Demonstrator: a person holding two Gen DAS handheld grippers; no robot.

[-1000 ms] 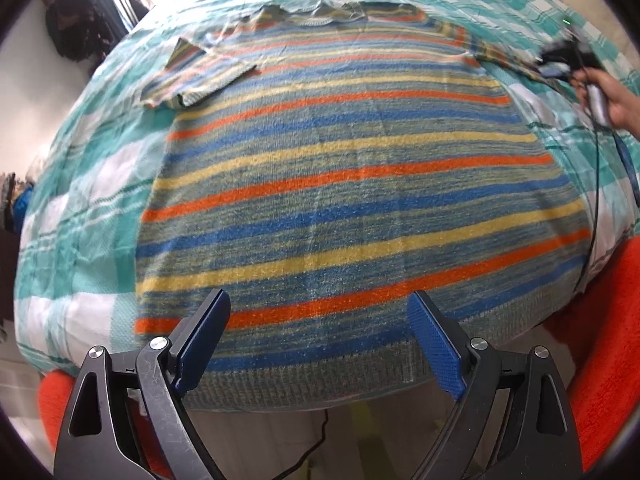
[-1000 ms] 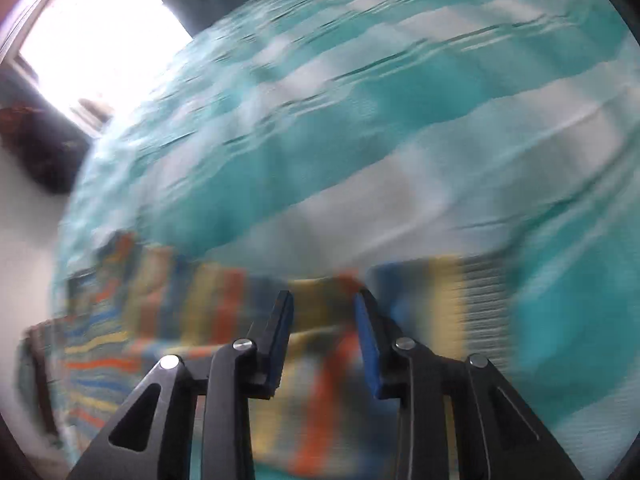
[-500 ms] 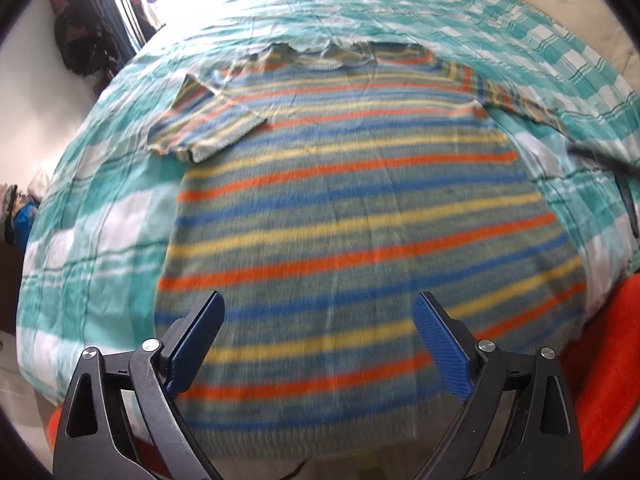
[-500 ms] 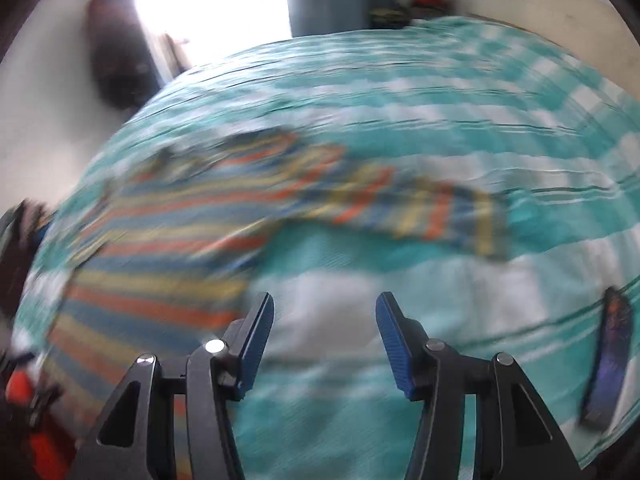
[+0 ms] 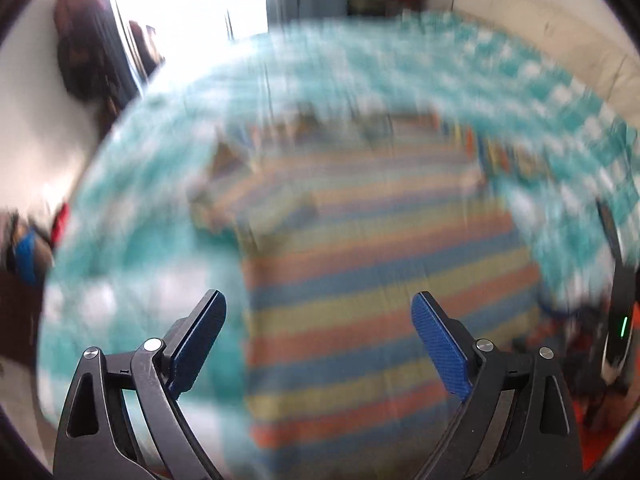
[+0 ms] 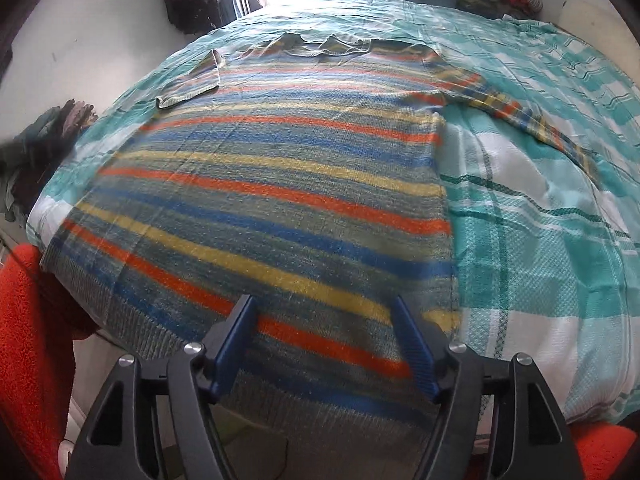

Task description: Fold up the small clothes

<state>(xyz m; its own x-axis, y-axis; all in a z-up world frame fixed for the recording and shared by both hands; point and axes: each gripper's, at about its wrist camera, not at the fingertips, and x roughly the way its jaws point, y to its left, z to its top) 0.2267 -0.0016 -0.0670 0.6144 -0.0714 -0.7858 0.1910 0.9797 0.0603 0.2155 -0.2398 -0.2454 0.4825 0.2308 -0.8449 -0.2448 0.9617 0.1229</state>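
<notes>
So far the folding looks barely begun. Ahead of the right gripper (image 6: 326, 346) the striped sweater (image 6: 280, 184) lies flat and face-up on the checked bedspread (image 6: 560, 240), its hem nearest the tool and its collar at the far end. One sleeve (image 6: 188, 84), far and to the left, is already turned in over the body; the other sleeve (image 6: 520, 116) runs out far to the right, unfolded. The right gripper's jaws are opening, with nothing between them, poised just over the hem's right portion. The left gripper (image 5: 318, 344) stands wide apart and empty above the sweater's lower left side, though that view is badly smeared. Left to do, by my reading: the right sleeve, then the body folds.
</notes>
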